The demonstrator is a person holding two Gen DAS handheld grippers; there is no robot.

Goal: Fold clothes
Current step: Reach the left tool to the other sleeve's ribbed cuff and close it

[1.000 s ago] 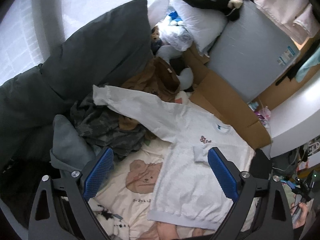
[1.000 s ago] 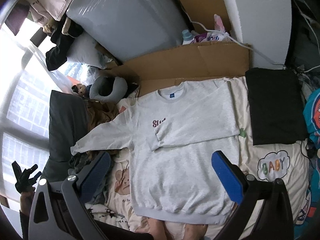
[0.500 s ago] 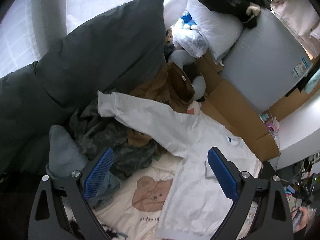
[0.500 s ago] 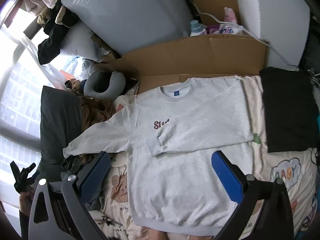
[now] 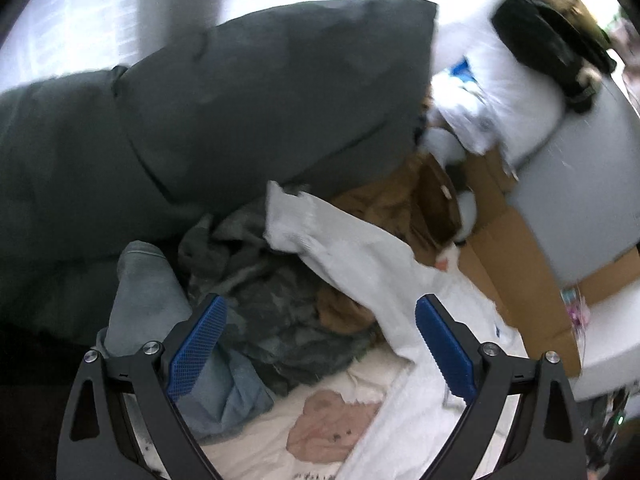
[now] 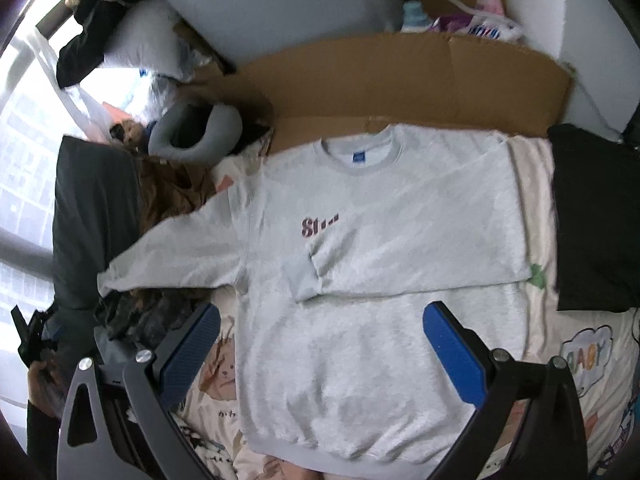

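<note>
Hovering over grey sweatshirt (image 6: pixel 360 320): right tool (image 6: pixel 320 344) agape; left tool (image 5: pixel 320 344) agape.

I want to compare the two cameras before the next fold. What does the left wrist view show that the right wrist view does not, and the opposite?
Only the left wrist view shows the blue-grey garment beside the camouflage pile, and the unfolded sleeve's cuff up close.

Only the right wrist view shows the whole grey sweatshirt, its other sleeve folded across the chest, the black cloth and the neck pillow.

Both show the dark cushion, the cardboard, the brown garment and open, empty fingers.
</note>
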